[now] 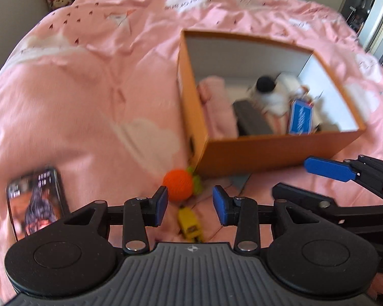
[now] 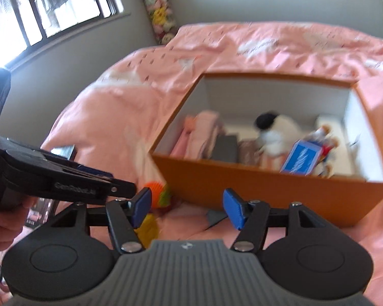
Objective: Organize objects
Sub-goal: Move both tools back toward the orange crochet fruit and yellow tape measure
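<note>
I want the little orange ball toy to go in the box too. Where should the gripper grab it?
Probably around the round orange body of the orange knitted toy, coming from above. It lies on the bed cover against the orange box corner, green leafy end toward the box, so that side is blocked. The left gripper is open, empty and nearest; pinch across the ball's middle.

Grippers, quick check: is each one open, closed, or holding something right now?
Left gripper: open, nothing between the fingers.
Right gripper: open, nothing held.
</note>
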The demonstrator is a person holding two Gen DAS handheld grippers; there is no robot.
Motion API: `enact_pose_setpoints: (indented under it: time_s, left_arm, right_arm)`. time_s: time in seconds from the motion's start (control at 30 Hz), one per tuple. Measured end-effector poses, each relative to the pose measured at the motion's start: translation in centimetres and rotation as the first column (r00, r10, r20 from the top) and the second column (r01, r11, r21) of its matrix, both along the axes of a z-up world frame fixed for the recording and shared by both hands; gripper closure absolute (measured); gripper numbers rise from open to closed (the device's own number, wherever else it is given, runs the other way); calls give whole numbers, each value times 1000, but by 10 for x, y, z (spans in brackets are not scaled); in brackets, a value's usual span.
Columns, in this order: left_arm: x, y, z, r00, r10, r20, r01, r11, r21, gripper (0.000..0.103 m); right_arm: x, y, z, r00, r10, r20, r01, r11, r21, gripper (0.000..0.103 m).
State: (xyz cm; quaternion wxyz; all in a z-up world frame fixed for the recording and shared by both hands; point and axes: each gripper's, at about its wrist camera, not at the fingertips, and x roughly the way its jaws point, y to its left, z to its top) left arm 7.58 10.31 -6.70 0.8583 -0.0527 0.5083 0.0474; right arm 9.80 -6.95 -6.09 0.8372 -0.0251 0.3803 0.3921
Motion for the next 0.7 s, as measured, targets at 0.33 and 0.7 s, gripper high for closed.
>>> enact_pose_setpoints:
  time_s: [0.33,0.7]
  left_arm:
    - [-6,12,-7,998,-43,35,40,996,76,59]
    - [-4,26,-16,999,-36,24,35,999,32,59]
  right_arm:
    - [0,61,-53,975,144,-172,-165,980,-113,50]
    - [4,91,-80,947,143,-288,-188,973,-136,57]
